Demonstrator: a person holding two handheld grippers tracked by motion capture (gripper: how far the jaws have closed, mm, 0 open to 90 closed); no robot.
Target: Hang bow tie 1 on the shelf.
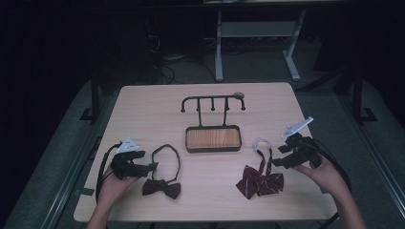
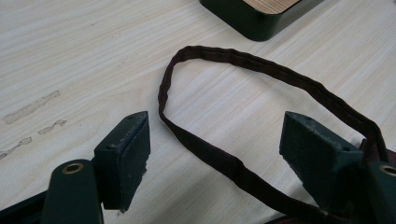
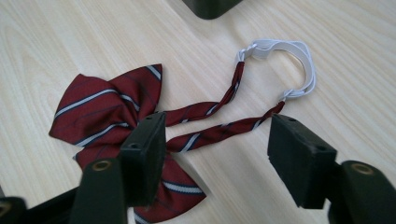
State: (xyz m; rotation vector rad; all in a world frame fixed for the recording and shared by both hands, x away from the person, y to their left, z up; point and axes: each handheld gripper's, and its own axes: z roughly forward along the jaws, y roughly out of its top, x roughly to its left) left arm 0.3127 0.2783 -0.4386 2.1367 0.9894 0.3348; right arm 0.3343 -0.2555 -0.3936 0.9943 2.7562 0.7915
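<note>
Two bow ties lie on the table (image 1: 143, 102) in front of you. The dark bow tie (image 1: 162, 188) sits near your left hand (image 1: 111, 187), its strap (image 2: 243, 65) curled into a loop on the wood. The red striped bow tie (image 1: 260, 182) lies toward your right hand (image 1: 325, 174), with two striped bands running up to a white elastic loop (image 3: 292, 58).

Your left gripper (image 2: 217, 154) hangs just over the dark strap with its jaws spread wide — one stretch of the strap passes between them, and neither pad touches it. Your right gripper (image 3: 217, 151) is likewise spread apart, held above the striped bands; the nearer band crosses the gap between its jaws, and nothing is gripped.

Beyond both ties, in the middle of the table, stands a small dark rack (image 1: 213, 101) with a row of pegs on a crossbar, rising from a dark tray base (image 1: 213, 139) with a wood-grain inset.

The tabletop is pale wood with a fine grain — faint smears (image 2: 32, 107) show to the left in the left gripper view. The room around is dim; behind the table a grey floor (image 1: 258, 64) carries the white legs of another desk (image 1: 219, 47) and some loose cables (image 1: 165, 64).
</note>
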